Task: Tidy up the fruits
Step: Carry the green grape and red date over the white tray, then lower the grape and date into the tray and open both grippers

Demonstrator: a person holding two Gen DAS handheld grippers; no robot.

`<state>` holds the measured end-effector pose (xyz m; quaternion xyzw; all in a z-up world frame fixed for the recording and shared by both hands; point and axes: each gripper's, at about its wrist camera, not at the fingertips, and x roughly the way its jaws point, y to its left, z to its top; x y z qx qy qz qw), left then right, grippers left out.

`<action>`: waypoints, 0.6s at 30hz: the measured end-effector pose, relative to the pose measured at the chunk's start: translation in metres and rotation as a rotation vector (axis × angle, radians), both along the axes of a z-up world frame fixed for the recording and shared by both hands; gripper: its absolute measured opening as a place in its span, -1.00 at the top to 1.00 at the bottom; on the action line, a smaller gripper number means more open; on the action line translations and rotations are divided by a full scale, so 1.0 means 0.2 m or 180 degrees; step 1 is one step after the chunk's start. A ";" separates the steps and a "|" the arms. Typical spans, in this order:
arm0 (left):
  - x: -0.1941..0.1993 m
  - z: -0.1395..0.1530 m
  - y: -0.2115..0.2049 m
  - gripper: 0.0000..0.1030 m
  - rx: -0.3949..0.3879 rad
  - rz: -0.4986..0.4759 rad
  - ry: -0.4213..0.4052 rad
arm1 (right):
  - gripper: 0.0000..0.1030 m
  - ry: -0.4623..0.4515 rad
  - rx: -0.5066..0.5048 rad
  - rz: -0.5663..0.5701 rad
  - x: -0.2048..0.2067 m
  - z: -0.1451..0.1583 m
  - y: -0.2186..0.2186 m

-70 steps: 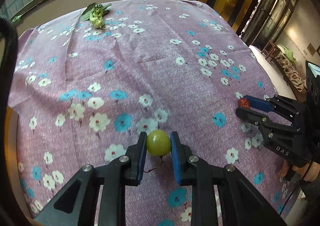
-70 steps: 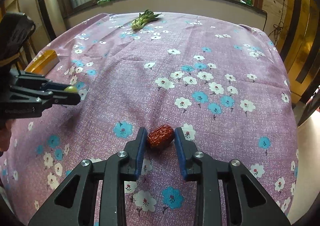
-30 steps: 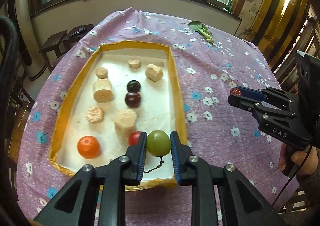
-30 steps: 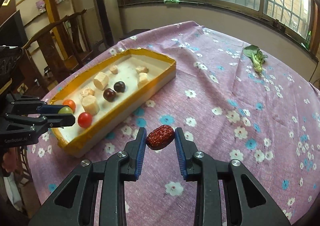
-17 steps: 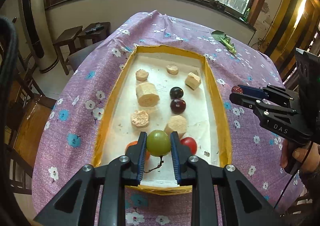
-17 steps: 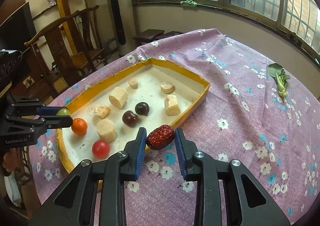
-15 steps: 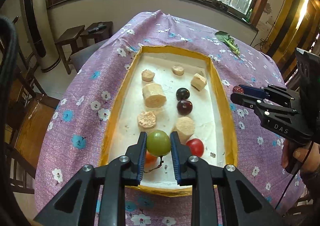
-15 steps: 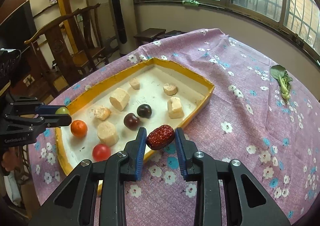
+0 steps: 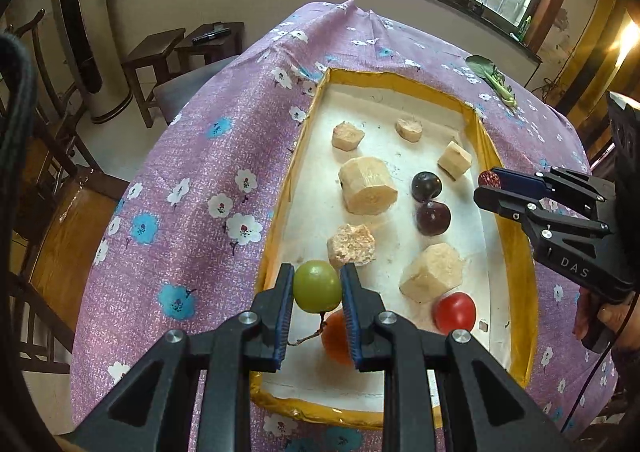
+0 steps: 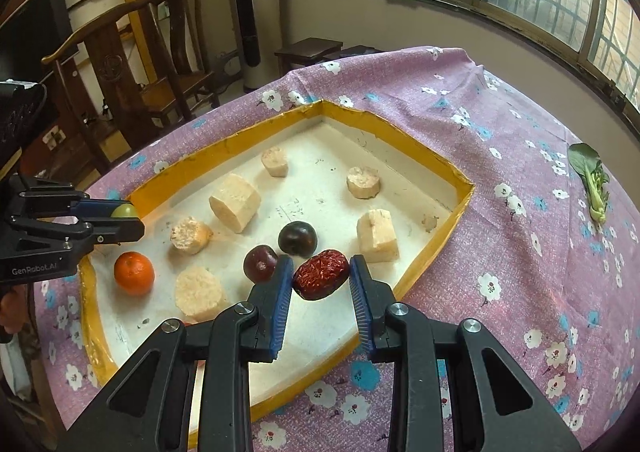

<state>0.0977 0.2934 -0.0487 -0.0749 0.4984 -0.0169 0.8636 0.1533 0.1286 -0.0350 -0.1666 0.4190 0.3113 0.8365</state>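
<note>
My left gripper (image 9: 316,288) is shut on a green grape (image 9: 317,286) with a dangling stem, held above the near left corner of the yellow-rimmed white tray (image 9: 516,252). My right gripper (image 10: 319,279) is shut on a wrinkled red date (image 10: 321,279), hovering over the tray's (image 10: 424,256) right side. Each gripper shows in the other's view: the right gripper (image 9: 490,187) with the date (image 9: 487,179) at the tray's right rim, the left gripper (image 10: 126,217) with the grape (image 10: 124,210) at the left rim. In the tray lie an orange (image 10: 134,273), a red tomato (image 9: 455,312), two dark plums (image 10: 298,238) (image 10: 261,264) and several pale chunks (image 10: 235,202).
The table wears a purple flowered cloth (image 9: 192,203). A leafy green vegetable (image 10: 592,175) lies on it far right. Wooden chairs (image 10: 116,63) and stools (image 9: 160,51) stand beyond the table's left edge. A hand (image 9: 608,316) holds the right gripper's handle.
Both grippers have come in over the tray and sunk a little, still holding the grape and the date. The tray now looks larger and nearer in both views.
</note>
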 end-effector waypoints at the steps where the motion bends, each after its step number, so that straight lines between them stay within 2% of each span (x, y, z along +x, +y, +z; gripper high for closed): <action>1: 0.01 -0.01 0.00 0.51 0.0005 -0.0007 0.0013 | 0.46 0.0000 -0.0027 0.0011 0.00 -0.01 0.01; 9: 0.03 -0.06 -0.02 0.51 0.0094 -0.0068 0.0086 | 0.46 0.0028 -0.0239 0.0108 0.02 -0.08 0.06; 18: 0.04 -0.07 -0.02 0.50 0.0110 -0.0037 0.0132 | 0.45 0.0030 -0.0394 0.0224 0.02 -0.10 0.09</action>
